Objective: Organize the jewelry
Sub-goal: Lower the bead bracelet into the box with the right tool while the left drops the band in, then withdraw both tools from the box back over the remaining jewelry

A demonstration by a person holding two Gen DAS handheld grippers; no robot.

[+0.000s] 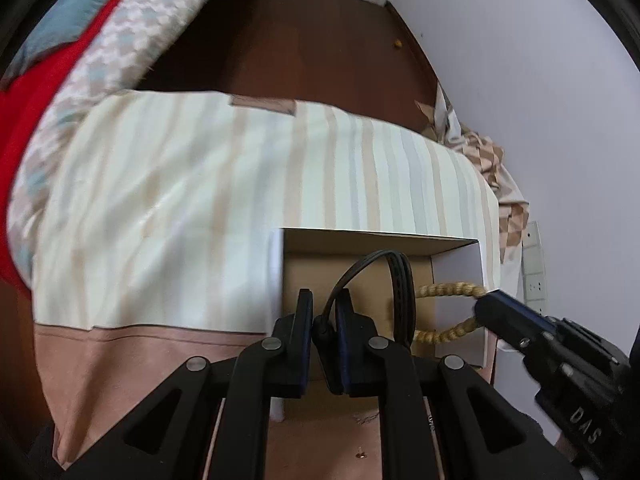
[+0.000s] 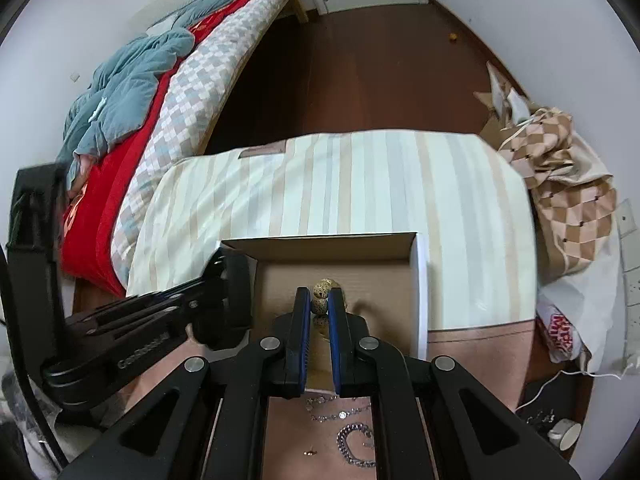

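Note:
An open cardboard box (image 1: 360, 240) with white walls sits on the striped bedding; it also shows in the right wrist view (image 2: 320, 245). My left gripper (image 1: 325, 308) is shut on a black cord bracelet (image 1: 396, 276) and holds it over the box. My right gripper (image 2: 320, 304) is shut on a tan beaded bracelet (image 2: 323, 290) over the box. In the left wrist view the right gripper (image 1: 486, 298) grips that bead bracelet (image 1: 448, 291) at the box's right wall. Silver chain jewelry (image 2: 354, 446) and a small earring (image 2: 309, 453) lie on the pink cloth beneath my right gripper.
The striped sheet (image 2: 340, 184) covers the bed beyond the box. A checkered quilt, red blanket and blue garment (image 2: 120, 92) lie to the left. A checkered bag (image 2: 568, 184) sits right by the wall. A small gold stud (image 1: 361, 453) lies on the pink cloth.

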